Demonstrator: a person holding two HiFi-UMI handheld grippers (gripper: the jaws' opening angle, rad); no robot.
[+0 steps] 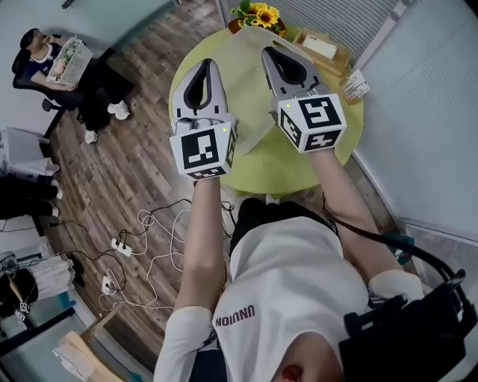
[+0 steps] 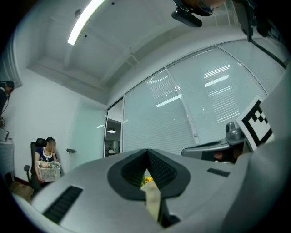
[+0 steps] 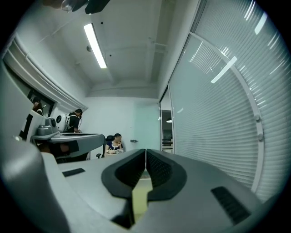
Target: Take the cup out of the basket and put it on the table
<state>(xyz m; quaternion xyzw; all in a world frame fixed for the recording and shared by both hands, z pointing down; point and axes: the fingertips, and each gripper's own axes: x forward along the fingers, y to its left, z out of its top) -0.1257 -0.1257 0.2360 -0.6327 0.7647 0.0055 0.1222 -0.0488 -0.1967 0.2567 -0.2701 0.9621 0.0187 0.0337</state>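
Observation:
No cup shows in any view. My left gripper (image 1: 205, 63) is raised over the near left side of the round yellow-green table (image 1: 284, 168), its jaws pressed together with nothing between them. My right gripper (image 1: 269, 51) is held beside it over the table's middle, also shut and empty. In the left gripper view the left gripper (image 2: 147, 152) points level across the room, and the right gripper (image 3: 145, 151) does the same in its own view. A white basket (image 1: 69, 60) rests on the lap of a seated person at the far left, and the same basket (image 2: 49, 170) is small in the left gripper view.
Sunflowers (image 1: 263, 15), a wooden tray (image 1: 323, 49) and a small card (image 1: 354, 86) sit at the table's far side. Cables and power strips (image 1: 119, 246) lie on the wooden floor to the left. A glass wall with blinds (image 1: 418, 112) runs along the right.

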